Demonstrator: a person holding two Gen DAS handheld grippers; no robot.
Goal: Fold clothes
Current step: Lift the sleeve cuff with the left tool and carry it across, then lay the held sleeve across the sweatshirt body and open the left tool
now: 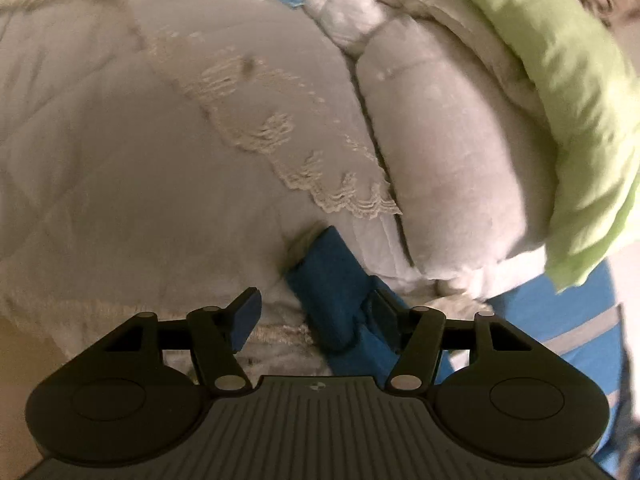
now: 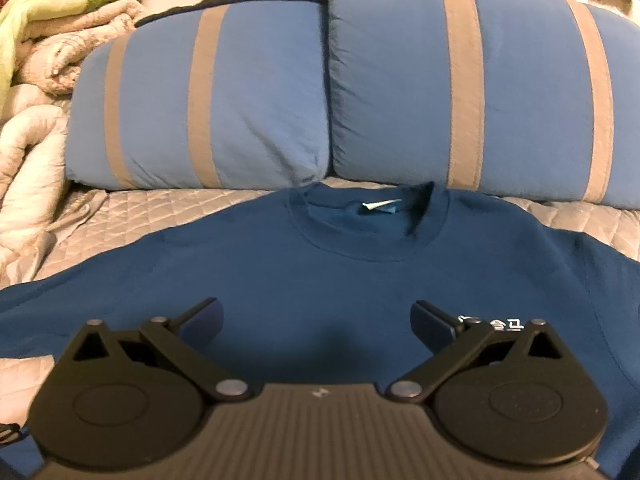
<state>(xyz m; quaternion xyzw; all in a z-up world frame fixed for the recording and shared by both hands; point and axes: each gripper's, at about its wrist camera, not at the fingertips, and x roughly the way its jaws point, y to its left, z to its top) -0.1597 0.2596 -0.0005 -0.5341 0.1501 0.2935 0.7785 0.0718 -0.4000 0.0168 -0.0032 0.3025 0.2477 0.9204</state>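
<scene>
Spread wide, the right gripper (image 2: 318,318) hovers over the blue sweatshirt (image 2: 320,264), laid flat for folding; the left gripper (image 1: 314,316) (also wide) straddles its sleeve (image 1: 332,276), far left.

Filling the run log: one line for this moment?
fold clothes | sweatshirt flat on bed | left gripper open over sleeve | right gripper open above chest

A sweatshirt (image 2: 320,280) lies under the right gripper (image 2: 318,320), two pillows (image 2: 472,92) beyond it, bundled quilts (image 2: 36,80) far left.
</scene>
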